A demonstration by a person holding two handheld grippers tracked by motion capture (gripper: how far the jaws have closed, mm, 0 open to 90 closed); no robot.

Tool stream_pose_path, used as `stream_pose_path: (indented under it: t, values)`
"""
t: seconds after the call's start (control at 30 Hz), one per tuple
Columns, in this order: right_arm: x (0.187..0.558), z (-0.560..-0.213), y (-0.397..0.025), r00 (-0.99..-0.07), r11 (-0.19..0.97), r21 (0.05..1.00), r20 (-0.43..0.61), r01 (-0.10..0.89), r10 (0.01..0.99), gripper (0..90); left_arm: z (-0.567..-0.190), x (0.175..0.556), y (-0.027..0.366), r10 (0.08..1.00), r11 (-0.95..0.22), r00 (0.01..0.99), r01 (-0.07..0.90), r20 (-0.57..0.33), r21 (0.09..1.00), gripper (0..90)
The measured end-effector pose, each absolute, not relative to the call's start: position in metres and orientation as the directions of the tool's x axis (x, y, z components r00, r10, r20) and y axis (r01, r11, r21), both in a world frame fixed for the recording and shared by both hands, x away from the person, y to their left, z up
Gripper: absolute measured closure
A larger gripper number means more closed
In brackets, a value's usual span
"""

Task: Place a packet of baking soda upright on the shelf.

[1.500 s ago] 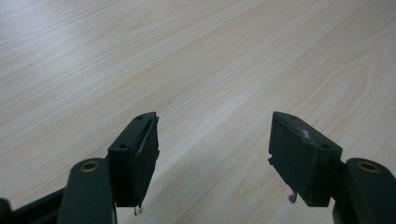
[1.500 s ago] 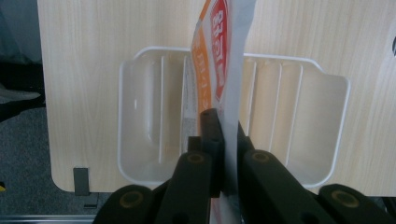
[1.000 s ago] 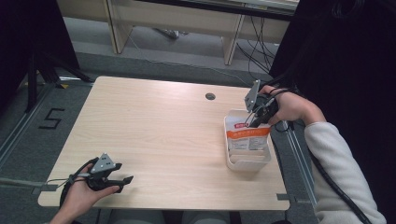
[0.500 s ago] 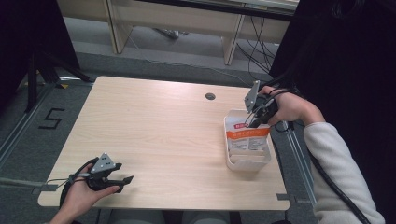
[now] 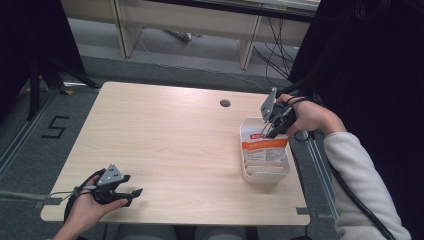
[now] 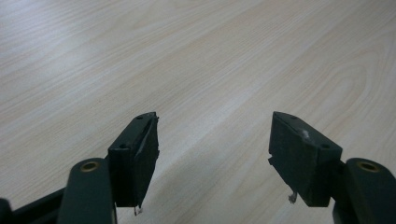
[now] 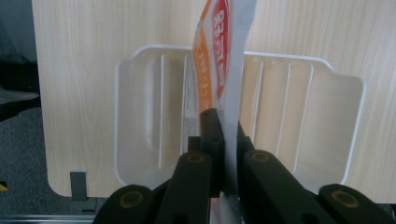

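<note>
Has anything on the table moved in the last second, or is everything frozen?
Nothing has visibly changed. The right gripper stays shut on the orange and white packet, held upright over the white tray near the table's right edge. The left gripper stays open, its fingers apart above bare wood at the near left corner.

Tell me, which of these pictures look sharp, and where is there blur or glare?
High view: soft and grainy, dark in its corners. Left gripper view: the table blurs and shines pale toward the top. Right gripper view: the packet between the right gripper jaws is blurred; the white tray looks clearer.
</note>
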State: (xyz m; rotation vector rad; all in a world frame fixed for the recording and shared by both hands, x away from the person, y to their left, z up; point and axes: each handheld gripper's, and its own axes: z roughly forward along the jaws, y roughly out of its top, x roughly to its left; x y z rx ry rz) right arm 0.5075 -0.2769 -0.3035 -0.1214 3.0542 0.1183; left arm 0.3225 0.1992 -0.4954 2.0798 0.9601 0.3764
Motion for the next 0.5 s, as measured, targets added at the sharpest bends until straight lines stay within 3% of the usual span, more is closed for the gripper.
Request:
stream_pose_path:
  t: [0.27,0.4,0.5]
  values:
    - [0.5095,-0.3069,-0.278,-0.992,0.993,0.071,-0.088,-0.095,-0.088,90.0,-0.4952,0.3231,0.1999,0.735,-0.407,0.676,0.492,-0.044,0.77,32.6]
    - [0.5054,-0.3075,-0.2794,-0.996,0.997,0.063,-0.078,-0.041,-0.036,90.0,-0.4959,0.3224,0.1991,0.742,-0.391,0.668,0.503,-0.06,0.771,32.7]
    - [0.5091,-0.3097,-0.2798,-0.991,0.991,0.081,-0.09,-0.106,-0.098,90.0,-0.4959,0.3228,0.1992,0.738,-0.393,0.672,0.504,-0.063,0.769,32.7]
